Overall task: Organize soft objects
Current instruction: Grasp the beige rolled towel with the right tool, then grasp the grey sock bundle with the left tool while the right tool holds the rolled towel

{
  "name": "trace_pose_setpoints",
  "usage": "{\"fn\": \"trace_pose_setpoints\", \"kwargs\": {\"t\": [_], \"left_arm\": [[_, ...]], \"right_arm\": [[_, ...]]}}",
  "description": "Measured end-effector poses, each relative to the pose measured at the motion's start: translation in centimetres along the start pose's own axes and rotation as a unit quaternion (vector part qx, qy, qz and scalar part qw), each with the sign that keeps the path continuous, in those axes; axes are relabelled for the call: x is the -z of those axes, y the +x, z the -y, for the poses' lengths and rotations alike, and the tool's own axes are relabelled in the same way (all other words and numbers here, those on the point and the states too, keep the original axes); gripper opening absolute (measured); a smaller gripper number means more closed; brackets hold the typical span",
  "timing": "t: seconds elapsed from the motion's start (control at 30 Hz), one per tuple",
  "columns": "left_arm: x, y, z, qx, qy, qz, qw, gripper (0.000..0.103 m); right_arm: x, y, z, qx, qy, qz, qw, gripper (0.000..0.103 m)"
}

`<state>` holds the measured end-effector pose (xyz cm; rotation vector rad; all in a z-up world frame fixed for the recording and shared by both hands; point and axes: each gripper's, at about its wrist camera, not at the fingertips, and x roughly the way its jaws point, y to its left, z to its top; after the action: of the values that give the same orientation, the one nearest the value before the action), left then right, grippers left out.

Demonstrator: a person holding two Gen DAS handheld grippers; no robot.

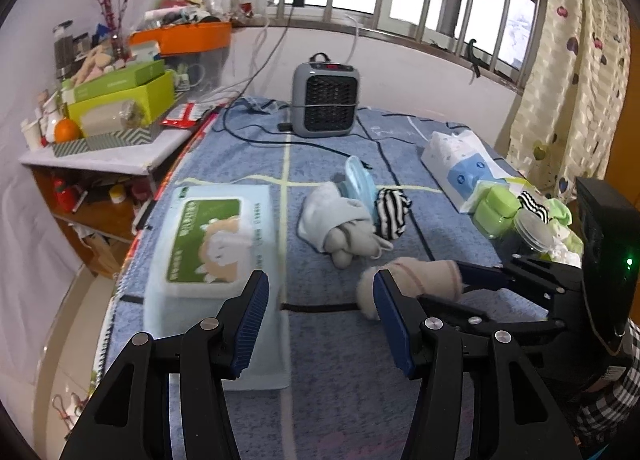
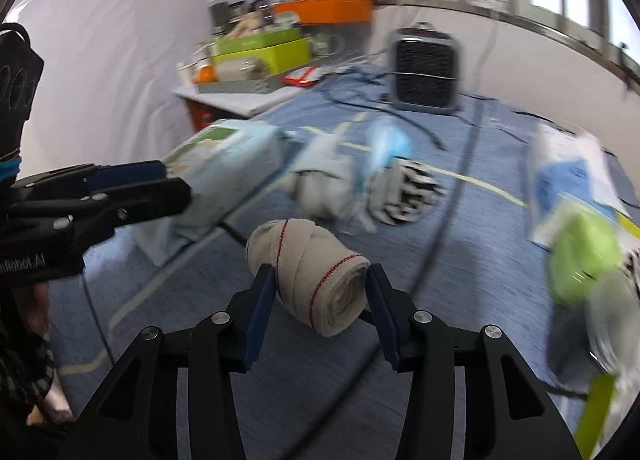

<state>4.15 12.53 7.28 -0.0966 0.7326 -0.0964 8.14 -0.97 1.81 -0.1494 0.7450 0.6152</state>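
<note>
Bandage roll, beige elastic cloth with a red stitched line (image 2: 308, 280), sits between the blue pads of the right gripper (image 2: 320, 292), just above the blue woven bedspread (image 2: 460, 260). Both pads meet its sides, so the right gripper is clamped on it; the roll's spiral end faces the camera, slightly squashed. From the left wrist view, that same roll (image 1: 416, 280) is half hidden behind the left gripper's near pad.

Left gripper (image 1: 320, 316) hangs with its jaws parted and nothing between them, only bedspread below. In the right wrist view its black body carries white lettering ending "nRobot.AI", the start cut off.

Beyond the roll, a heap of soft things: a pale grey sock bundle (image 1: 336, 219), a light blue pleated face mask (image 1: 358, 179) and a black-and-white striped sock (image 1: 392, 211), all touching. A thin black cable (image 1: 320, 307) runs across the cloth right by the roll.

To the left, a pale blue soft pack of wet wipes with a green label (image 1: 212, 244); its print is too small to read. To the right, a white and blue plastic tissue packet (image 1: 460, 167), then lime green plastic jars (image 1: 496, 207) just beside it.

Farther back stands a boxy grey space heater with a black grille (image 1: 324, 99); its red display is unreadable. Off the bed's left edge, a white shelf (image 1: 120, 159) crowded with green cardboard boxes (image 1: 128, 95) and an orange plastic tray (image 1: 188, 37).
</note>
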Motion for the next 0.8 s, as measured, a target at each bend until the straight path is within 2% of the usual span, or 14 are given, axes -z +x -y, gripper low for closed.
{"fn": "trace_pose_setpoints", "kwargs": {"t": [0.13,0.3,0.47,0.57,0.6,0.73,0.8], "left_arm": [[-0.6,1.3,0.7,0.008,-0.002,-0.009,0.9999,0.056],[-1.5,3.7,1.8,0.011,-0.002,-0.026,0.9996,0.06],[-2.6,5.3,2.7,0.002,0.001,-0.026,0.9997,0.06],[-3.2,6.5,2.8,-0.021,-0.002,-0.034,0.9992,0.06],[-3.3,6.9,2.8,-0.027,-0.003,-0.037,0.999,0.06],[-3.5,8.7,2.6,-0.025,-0.015,-0.056,0.998,0.06],[-3.5,9.3,2.7,-0.027,-0.012,-0.06,0.9977,0.06]], "right_arm": [[1.3,-1.7,2.2,0.049,0.032,0.005,0.998,0.048],[2.3,-2.8,3.7,0.074,0.057,0.006,0.996,0.048],[2.7,-2.9,3.7,0.068,0.056,-0.004,0.996,0.05],[2.8,-2.9,3.9,0.055,0.056,-0.009,0.997,0.05],[2.7,-2.9,4.0,0.05,0.055,-0.01,0.997,0.051],[2.5,-2.8,4.0,0.052,0.023,-0.02,0.998,0.071],[2.2,-2.6,4.0,0.051,0.004,-0.024,0.998,0.074]]}}
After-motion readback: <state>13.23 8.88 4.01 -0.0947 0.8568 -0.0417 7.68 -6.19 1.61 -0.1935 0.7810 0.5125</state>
